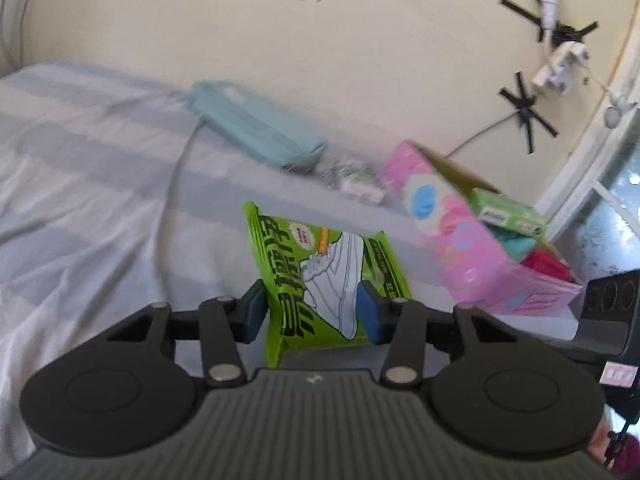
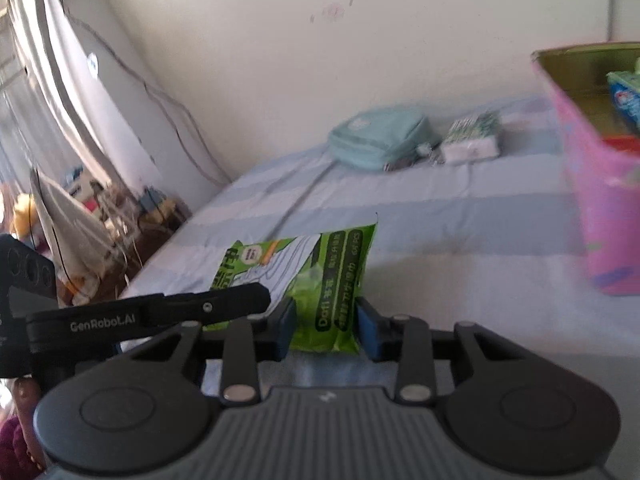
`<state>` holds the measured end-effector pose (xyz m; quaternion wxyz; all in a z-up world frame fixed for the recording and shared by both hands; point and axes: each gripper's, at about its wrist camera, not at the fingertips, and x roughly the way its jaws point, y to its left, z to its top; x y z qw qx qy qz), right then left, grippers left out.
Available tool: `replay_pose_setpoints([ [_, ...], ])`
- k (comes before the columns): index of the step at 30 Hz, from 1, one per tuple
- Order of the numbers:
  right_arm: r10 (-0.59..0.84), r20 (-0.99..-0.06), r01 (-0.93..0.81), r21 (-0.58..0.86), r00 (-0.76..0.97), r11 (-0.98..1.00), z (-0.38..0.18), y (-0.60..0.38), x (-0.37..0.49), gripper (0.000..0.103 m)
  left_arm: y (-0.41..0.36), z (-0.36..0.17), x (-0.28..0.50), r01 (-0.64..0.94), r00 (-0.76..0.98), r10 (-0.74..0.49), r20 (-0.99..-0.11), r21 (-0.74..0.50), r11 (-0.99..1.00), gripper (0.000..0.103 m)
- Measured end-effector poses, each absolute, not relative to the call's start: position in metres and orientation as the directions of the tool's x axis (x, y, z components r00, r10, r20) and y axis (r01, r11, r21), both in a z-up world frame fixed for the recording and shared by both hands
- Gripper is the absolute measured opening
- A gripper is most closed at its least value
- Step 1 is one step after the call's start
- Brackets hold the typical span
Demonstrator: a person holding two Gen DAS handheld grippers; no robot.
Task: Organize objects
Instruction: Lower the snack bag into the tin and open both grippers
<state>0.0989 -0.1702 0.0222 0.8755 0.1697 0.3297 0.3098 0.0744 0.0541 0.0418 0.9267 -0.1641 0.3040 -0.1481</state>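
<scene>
Both the left gripper (image 1: 312, 312) and right gripper (image 2: 325, 328) pinch 1 light, crinkly green wipes pack (image 1: 320, 276) above the bed (image 1: 100, 184), closed on its soft lower edges.

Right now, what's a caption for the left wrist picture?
Left gripper clamps a crinkly green plastic packet beside a pink cardboard box.
</scene>
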Motion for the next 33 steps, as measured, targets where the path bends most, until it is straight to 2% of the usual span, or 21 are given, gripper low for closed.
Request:
replay_pose_setpoints([
  [6, 0.566, -0.354, -0.417, 0.416, 0.745, 0.808, 0.056, -0.212, 0.084, 0.032, 0.0, 0.082, 0.089, 0.301, 0.793, -0.43, -0.432, -0.336, 0.893, 0.049],
  [11, 0.453, -0.29, -0.334, 0.378, 0.843, 0.864, 0.069, -0.266, 0.082, 0.032, -0.06, 0.098, 0.112, 0.411, 0.769, -0.497, -0.402, -0.284, 0.866, 0.049],
  [17, 0.353, -0.325, -0.221, 0.379, 0.877, 0.899, 0.063, -0.325, 0.101, 0.032, -0.13, 0.091, 0.138, 0.487, 0.718, -0.539, -0.442, -0.235, 0.841, 0.049],
  [22, 0.311, -0.379, -0.161, 0.377, 0.872, 0.912, 0.051, -0.351, 0.127, 0.032, -0.158, 0.077, 0.167, 0.476, 0.679, -0.54, -0.498, -0.262, 0.84, 0.05],
  [24, 0.262, -0.374, -0.142, 0.318, 0.89, 0.937, 0.051, -0.347, 0.132, 0.036, -0.164, 0.073, 0.178, 0.467, 0.677, -0.536, -0.504, -0.269, 0.843, 0.053],
  [25, 0.238, -0.369, -0.126, 0.303, 0.898, 0.944, 0.05, -0.346, 0.137, 0.044, -0.167, 0.072, 0.182, 0.461, 0.68, -0.527, -0.51, -0.261, 0.848, 0.051],
  [29, 0.184, -0.338, -0.084, 0.289, 0.923, 0.954, 0.044, -0.348, 0.138, 0.054, -0.176, 0.068, 0.193, 0.441, 0.704, -0.485, -0.519, -0.216, 0.871, 0.055],
  [33, 0.117, -0.268, -0.047, 0.255, 0.956, 0.966, 0.046, -0.354, 0.127, 0.057, -0.174, 0.068, 0.187, 0.432, 0.723, -0.472, -0.505, -0.202, 0.879, 0.056],
])
